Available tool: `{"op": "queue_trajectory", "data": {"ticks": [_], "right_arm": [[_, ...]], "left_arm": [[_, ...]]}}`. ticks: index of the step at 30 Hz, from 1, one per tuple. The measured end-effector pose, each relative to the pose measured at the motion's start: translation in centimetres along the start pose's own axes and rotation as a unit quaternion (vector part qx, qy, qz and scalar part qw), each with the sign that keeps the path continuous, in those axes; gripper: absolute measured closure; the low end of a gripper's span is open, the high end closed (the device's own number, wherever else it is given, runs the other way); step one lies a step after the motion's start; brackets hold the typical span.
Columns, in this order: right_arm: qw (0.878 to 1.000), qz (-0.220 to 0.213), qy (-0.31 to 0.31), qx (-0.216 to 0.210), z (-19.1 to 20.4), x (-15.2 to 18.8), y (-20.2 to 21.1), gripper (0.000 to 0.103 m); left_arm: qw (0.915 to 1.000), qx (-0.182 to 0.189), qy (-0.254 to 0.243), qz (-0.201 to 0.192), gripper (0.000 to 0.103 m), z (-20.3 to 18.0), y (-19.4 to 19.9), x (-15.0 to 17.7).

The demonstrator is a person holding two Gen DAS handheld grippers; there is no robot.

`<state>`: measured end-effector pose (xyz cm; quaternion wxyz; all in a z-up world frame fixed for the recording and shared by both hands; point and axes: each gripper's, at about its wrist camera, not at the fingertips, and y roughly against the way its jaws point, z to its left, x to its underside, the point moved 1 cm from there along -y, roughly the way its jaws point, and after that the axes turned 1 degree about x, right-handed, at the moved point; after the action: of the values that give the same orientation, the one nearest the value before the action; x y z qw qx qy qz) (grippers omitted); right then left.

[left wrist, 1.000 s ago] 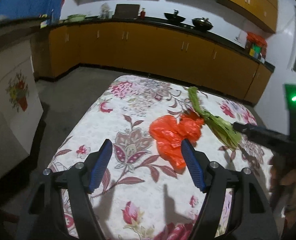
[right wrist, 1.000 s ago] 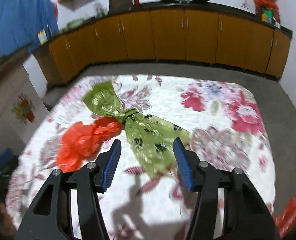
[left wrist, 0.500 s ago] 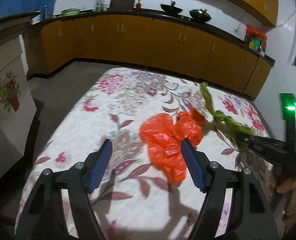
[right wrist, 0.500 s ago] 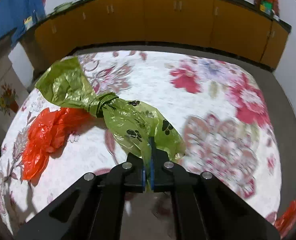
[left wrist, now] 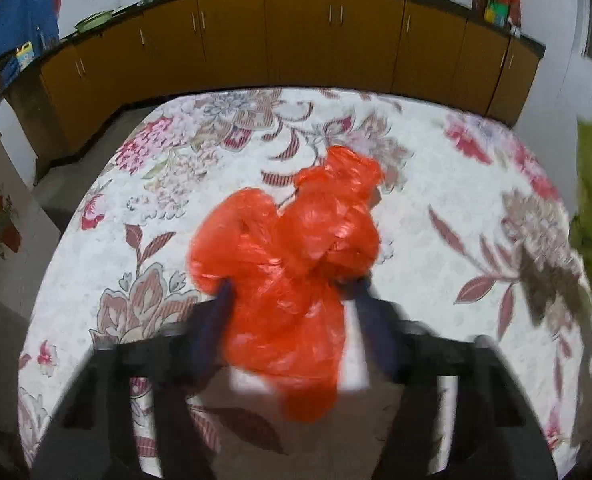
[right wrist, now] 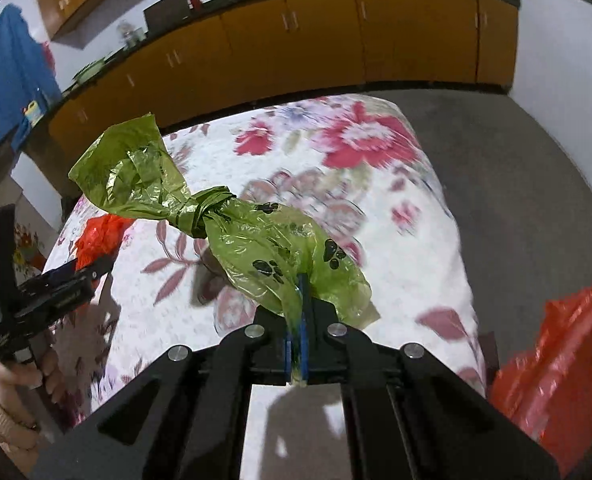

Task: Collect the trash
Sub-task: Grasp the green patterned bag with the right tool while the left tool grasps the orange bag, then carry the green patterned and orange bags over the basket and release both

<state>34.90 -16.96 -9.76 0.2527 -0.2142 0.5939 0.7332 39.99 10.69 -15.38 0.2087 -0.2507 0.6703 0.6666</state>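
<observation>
While the right claw (right wrist: 298, 308) was clenched on the bulging end of the knotted green paw-print bag (right wrist: 223, 224), that bag hung lifted clear of the floral-clothed surface (right wrist: 376, 200), its loose tail flaring up and to the left. The left claw (left wrist: 291, 308) had its fingers (left wrist: 215, 320) on either side of the crumpled orange plastic bag (left wrist: 291, 248), which lay near the middle of the surface; motion blur hid the pads, so I could not tell whether they had closed on it or merely straddled it. In the right wrist view, a larger orange-red plastic mass (right wrist: 552, 360) sat off the right edge, possibly a collecting bag, though that was uncertain. By my reckoning the task stood roughly halfway: the green bag was secured but not yet deposited, and the orange one remained to be gripped, lifted and carried off.
</observation>
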Motion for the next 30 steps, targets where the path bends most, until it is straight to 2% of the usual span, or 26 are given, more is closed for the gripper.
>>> {"op": "queue_trajectory", "data": {"ticks": [2, 5, 14, 21, 30], "right_arm": [[1.0, -0.004, -0.01, -0.004, -0.6, 0.5, 1.0, 0.1], [1.0, -0.015, -0.02, -0.008, -1.2, 0.8, 2.6, 0.1], [0.997, -0.058, -0.051, -0.001, -3.7, 1.4, 9.0, 0.1], [0.993, -0.086, -0.082, 0.016, -6.4, 2.8, 14.2, 0.1], [0.985, -0.116, -0.121, 0.034, -9.5, 5.1, 19.7, 0.1]], "left_arm": [[0.9999, -0.004, -0.012, -0.004, 0.081, -0.2, 0.3, 0.3], [0.9998, -0.004, -0.017, -0.008, 0.089, -0.4, 1.0, 0.7], [0.9981, 0.028, -0.02, -0.052, 0.09, -2.9, 7.2, 1.1], [0.9953, 0.04, -0.048, -0.074, 0.09, -7.1, 12.4, 1.6], [0.989, 0.083, -0.081, -0.091, 0.09, -12.6, 17.7, 3.1]]}}
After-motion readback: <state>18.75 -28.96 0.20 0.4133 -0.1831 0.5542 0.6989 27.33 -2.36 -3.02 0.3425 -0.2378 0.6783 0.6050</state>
